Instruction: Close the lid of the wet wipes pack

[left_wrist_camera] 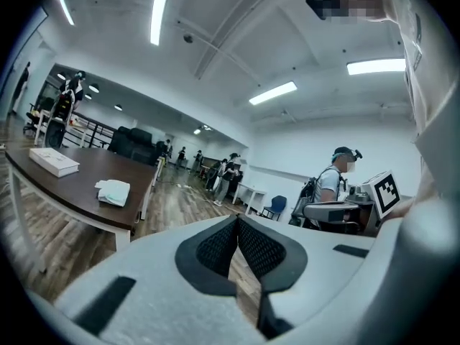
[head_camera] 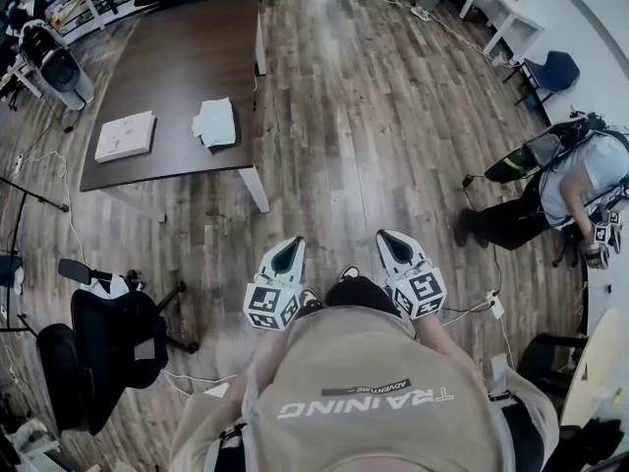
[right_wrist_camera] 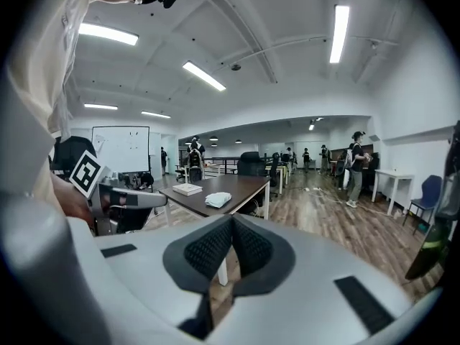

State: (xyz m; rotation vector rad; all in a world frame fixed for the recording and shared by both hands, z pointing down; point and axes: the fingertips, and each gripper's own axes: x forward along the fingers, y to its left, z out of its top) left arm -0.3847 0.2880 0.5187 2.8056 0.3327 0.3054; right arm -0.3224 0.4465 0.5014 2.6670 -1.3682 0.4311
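Left gripper [head_camera: 287, 256] and right gripper [head_camera: 397, 248], each with jaws pressed together on nothing, held at the chest (probably a carrying posture). The wet wipes pack [head_camera: 214, 122] lies on the table [head_camera: 187, 57], upper left, well apart.

The pack [head_camera: 214, 122] on the table [head_camera: 177, 57] was shown too small for its lid to be judged open or shut. The flat white thing [head_camera: 125, 136] near it could not be identified. The rear ends of the left gripper [head_camera: 286, 255] and right gripper [head_camera: 397, 247] were hidden by the shirt [head_camera: 373, 401]. A crouching person [head_camera: 580, 190] was cut off by the right edge.
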